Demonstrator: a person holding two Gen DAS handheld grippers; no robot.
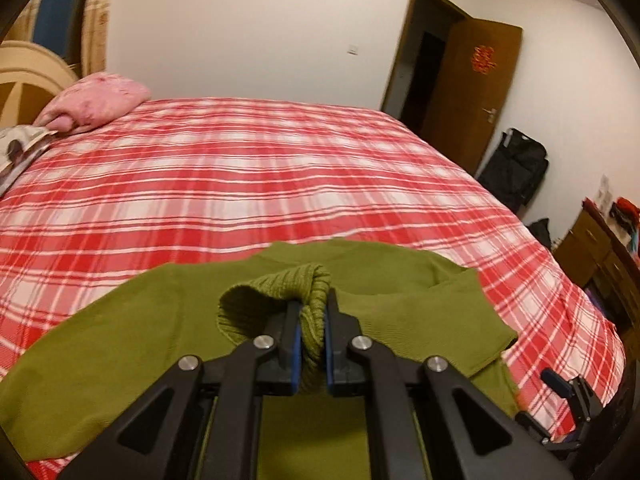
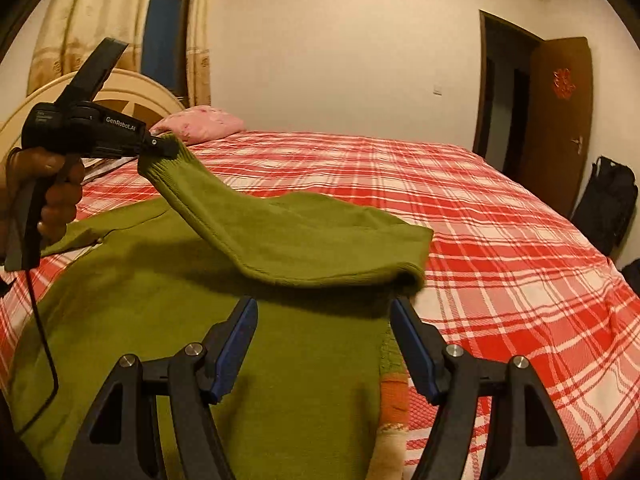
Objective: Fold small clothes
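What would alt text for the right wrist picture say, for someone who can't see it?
A hand-held left gripper lifts a green sweater by its sleeve cuff above a bed with a red plaid sheet. In the foreground, the right gripper stands open and empty over the sweater's body.

We're in a bedroom of a home. A big bed [image 1: 280, 184] w/ a red-and-white plaid sheet fills most of both views, a pink pillow [image 1: 96, 100] at its head by a cream arched headboard [image 2: 132, 96]. Behind that we see yellow patterned curtains [image 2: 80, 20] round a dark window. Plain white walls, a brown wooden door [image 1: 476, 80] standing open w/ a red paper ornament [image 1: 483, 59] on it. A black bag [image 1: 516, 168] sits against the wall nr the door, and a wooden dresser [image 1: 592, 244] w/ cluttered bits on top stands at right.
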